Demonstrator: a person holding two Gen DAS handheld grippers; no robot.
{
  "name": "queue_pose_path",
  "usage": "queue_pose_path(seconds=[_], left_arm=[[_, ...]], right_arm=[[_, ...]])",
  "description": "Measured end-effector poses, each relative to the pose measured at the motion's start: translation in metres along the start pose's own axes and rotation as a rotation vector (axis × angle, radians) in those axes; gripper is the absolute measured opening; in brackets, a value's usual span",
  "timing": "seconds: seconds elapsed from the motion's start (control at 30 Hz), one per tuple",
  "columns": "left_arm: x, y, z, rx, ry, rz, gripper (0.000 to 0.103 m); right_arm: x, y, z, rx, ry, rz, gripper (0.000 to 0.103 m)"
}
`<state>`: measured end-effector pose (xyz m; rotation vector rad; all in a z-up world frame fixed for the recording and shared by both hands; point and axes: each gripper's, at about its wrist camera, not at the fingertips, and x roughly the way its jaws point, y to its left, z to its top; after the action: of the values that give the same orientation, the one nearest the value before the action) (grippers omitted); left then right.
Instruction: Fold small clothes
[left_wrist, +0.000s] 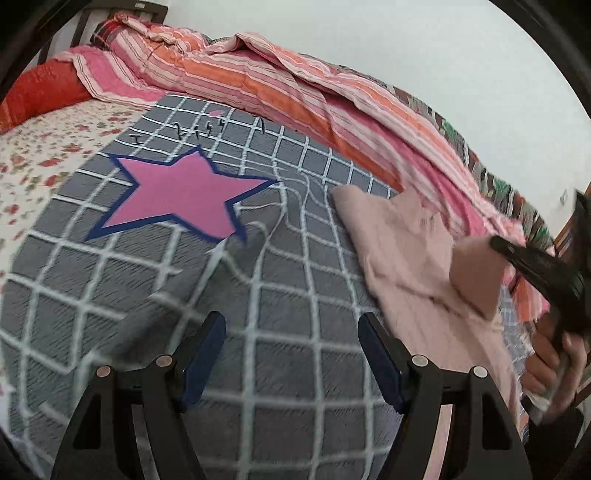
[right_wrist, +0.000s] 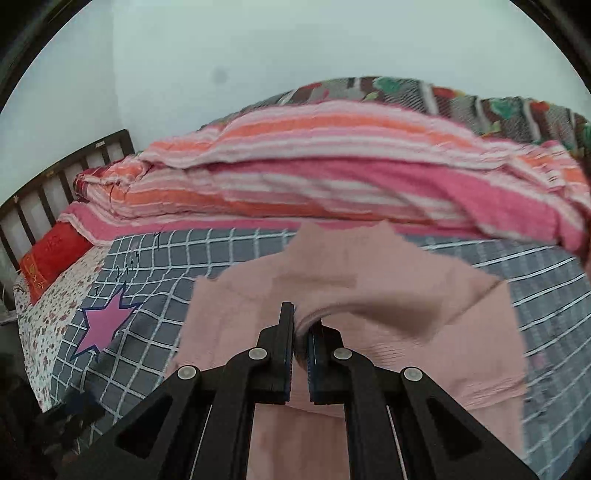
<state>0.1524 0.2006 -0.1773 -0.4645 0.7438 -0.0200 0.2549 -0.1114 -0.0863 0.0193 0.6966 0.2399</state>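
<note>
A pale pink garment (left_wrist: 413, 258) lies on the grey checked bedspread (left_wrist: 229, 295), to the right of a pink star print (left_wrist: 181, 194). My left gripper (left_wrist: 291, 354) is open and empty above the bedspread, left of the garment. My right gripper (right_wrist: 301, 325) is shut on a fold of the pink garment (right_wrist: 369, 295) and lifts that part over the rest of it. In the left wrist view the right gripper (left_wrist: 532, 258) shows at the right edge with the raised flap hanging from it.
A rolled pink and orange striped quilt (left_wrist: 258, 81) lies along the far side of the bed. A red pillow (left_wrist: 40, 92) and a dark slatted headboard (right_wrist: 55, 177) are at the left end. A floral sheet (left_wrist: 40, 147) lies left of the checked spread.
</note>
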Motion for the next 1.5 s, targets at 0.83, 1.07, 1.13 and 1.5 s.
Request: queue_pose_path(seconds=[0.83,1.07,1.13,1.5], left_arm=[[0.047,-0.115,0.003,0.134,0.072,-0.183,0.068],[0.084,-0.121,0.002,0.096,0.096,-0.083,0.054],[0.087,-0.126,0.003,0.114,0.084,-0.019,0.035],[0.072,-0.149,0.061,0.172,-0.054,0.016,0.008]], right_arm=[[-0.06,-0.164,-0.09,0.058,0.063,-0.145,0.073],[-0.059,-0.19,-0.116,0.085,0.066,-0.154,0.073],[-0.057,-0.193,-0.113,0.08,0.067,-0.164,0.073],[-0.012,-0.218,-0.075,0.124,0.14,-0.222,0.073]])
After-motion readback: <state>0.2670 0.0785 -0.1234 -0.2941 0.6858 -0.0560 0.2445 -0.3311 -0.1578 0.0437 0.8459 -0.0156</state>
